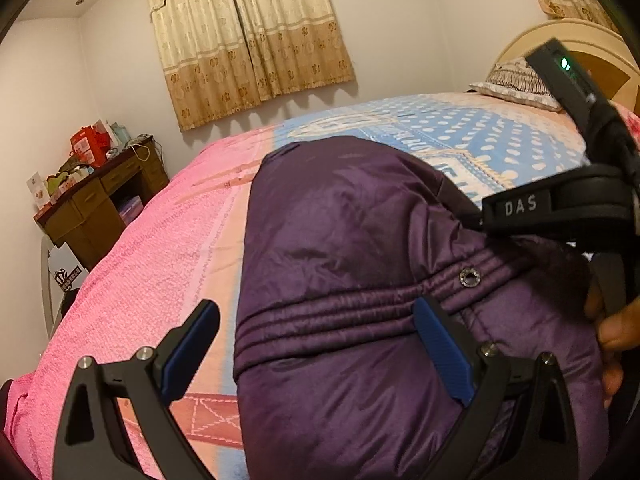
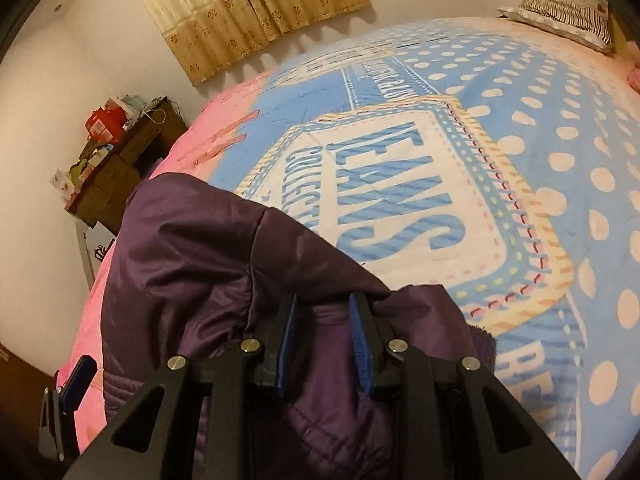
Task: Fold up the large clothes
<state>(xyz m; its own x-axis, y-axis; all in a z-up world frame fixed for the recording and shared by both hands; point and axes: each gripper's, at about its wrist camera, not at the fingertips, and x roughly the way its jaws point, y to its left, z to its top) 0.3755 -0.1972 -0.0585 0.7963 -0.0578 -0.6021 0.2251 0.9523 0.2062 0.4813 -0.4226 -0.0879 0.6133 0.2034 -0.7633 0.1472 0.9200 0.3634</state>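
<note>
Right claw (image 2: pixel 324 340) pinches a fold of purple jacket (image 2: pixel 192 248) over the bed (image 2: pixel 520 200); left claw (image 1: pixel 316 352) gapes, so the slick cloth could slip free.

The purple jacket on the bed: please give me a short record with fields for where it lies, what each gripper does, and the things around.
garment: purple jacket, padded, bunched up
surface: bed cover, pink and blue with dots
left gripper: open, jaws apart over the jacket's stitched band
right gripper: shut on a fold of the jacket
pillow: at the far end of the bed
desk: beside the bed, cluttered on top
curtains: drawn
</note>
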